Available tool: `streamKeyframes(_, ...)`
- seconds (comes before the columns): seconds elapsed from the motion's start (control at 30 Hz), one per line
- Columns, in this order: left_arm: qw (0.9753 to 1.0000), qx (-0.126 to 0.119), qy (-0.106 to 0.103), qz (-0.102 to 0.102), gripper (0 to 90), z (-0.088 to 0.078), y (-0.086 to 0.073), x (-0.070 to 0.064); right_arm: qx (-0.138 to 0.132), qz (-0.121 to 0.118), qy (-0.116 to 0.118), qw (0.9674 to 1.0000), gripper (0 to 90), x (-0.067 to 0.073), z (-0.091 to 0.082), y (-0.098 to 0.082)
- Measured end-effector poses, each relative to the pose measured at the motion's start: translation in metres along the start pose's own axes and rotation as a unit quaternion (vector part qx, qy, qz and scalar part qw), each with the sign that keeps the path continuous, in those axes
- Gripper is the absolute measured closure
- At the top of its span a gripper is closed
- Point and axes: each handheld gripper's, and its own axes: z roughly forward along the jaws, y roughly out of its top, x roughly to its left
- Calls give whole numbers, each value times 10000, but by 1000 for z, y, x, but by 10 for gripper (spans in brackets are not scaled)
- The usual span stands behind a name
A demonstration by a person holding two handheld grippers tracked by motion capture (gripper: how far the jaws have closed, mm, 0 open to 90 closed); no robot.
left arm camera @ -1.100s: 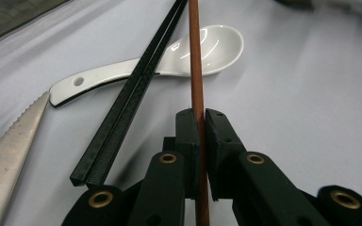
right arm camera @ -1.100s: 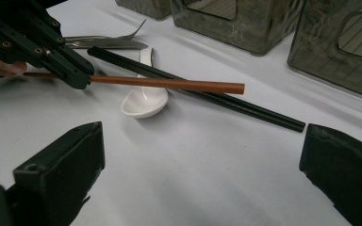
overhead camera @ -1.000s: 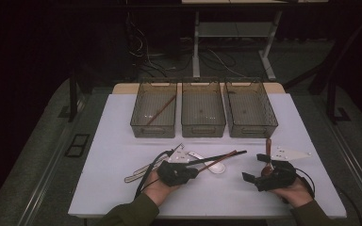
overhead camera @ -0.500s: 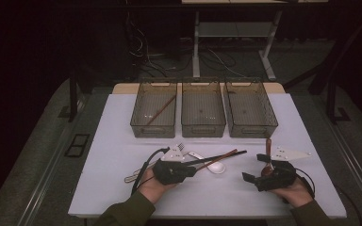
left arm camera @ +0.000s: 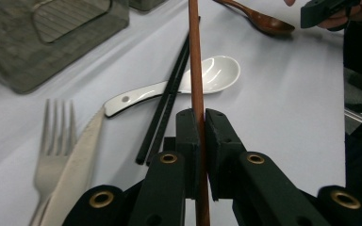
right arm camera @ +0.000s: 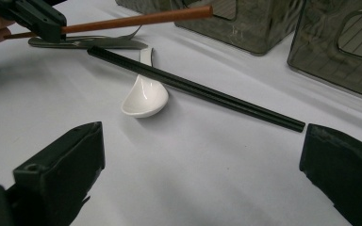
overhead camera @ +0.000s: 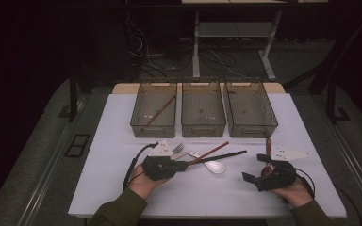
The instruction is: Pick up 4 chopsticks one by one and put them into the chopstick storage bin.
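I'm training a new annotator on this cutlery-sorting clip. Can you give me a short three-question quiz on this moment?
1. What does the left claw grip?
2. True or false: the right claw is shut on the white spoon.
3. Which bin already holds a stick: A left bin, B middle bin, C right bin?

Key: 1. The brown chopstick. 2. False; it is open, holding nothing. 3. A.

Three bins stand side by side at the table's far edge (a stick lies in the left one); near them, left of centre, fork, chopsticks and spoon lie together.
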Motion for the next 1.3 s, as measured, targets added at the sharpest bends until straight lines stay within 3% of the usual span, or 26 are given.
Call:
streamKeyframes(0.93, 9983, -264, 475, -217, 834, -31, 0, 26, -4, 2, -3, 10000, 5, 0, 0, 0)
streamKeyframes(1.3, 9963, -355, 738, -247, 834, -41, 11, 46, -7, 38, -1, 10000, 5, -1, 0, 0)
